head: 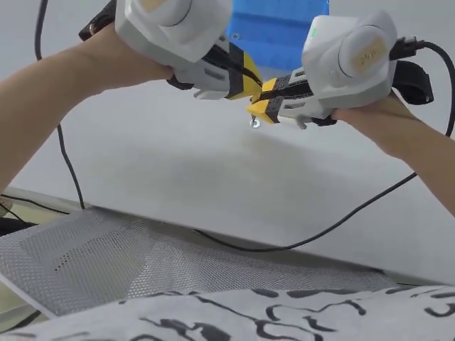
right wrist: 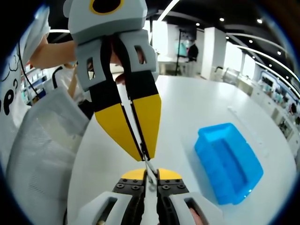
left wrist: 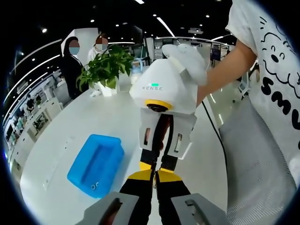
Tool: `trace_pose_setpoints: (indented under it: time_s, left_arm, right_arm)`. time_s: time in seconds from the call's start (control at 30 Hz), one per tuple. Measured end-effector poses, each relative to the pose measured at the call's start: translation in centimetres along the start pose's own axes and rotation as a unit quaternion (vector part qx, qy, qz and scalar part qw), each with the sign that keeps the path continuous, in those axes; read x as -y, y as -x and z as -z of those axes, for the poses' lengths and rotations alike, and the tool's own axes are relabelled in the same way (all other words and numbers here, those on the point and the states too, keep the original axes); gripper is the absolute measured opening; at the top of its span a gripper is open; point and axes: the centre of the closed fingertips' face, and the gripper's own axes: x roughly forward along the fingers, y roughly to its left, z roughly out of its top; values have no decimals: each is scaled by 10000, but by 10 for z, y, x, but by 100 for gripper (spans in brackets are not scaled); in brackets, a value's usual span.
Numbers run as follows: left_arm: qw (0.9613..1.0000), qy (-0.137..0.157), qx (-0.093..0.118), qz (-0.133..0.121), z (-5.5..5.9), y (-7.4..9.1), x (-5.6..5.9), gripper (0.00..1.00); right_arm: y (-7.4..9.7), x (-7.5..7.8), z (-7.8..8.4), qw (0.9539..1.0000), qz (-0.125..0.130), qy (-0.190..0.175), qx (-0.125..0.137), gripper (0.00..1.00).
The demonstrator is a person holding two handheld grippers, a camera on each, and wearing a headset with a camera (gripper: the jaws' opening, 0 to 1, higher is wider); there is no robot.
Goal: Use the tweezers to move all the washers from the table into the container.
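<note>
Head view: the left gripper (head: 249, 84) and right gripper (head: 261, 106) meet tip to tip, both clamped shut on the tweezers (right wrist: 146, 161). A washer (head: 254, 123) dangles just below them, and the blue container (head: 277, 28) lies beyond. Any slackened squeeze could drop the washer onto the bench (head: 213, 177).

The white table (head: 178, 163) carries a blue rectangular container (head: 277, 32), which rests on it open side up. On the near side of the container a black cable (head: 334, 222) lies across the table in a long curve toward the front edge. Past the container's far end, in the left gripper view, a potted plant (left wrist: 105, 68) stands in a white pot (left wrist: 110, 89).
</note>
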Motion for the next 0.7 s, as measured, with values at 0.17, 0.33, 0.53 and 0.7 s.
trace_pose_setpoints:
  time_s: [0.17, 0.33, 0.53, 0.7]
  left_arm:
    - [10000, 9, -3, 39, 5, -5, 1, 0]
    - [10000, -43, -40, 36, 5, -4, 5, 0]
    - [10000, -61, -59, 3, 4, -1, 3, 0]
    - [9999, -98, -103, 5, 4, -1, 2, 0]
  right_arm:
    - [-1, -1, 3, 10000, 26, 11, -4, 4]
    - [-1, -2, 2, 10000, 33, -31, 5, 4]
    - [-1, -1, 0, 10000, 64, 8, 0, 4]
    - [-2, -1, 0, 10000, 29, -37, 8, 4]
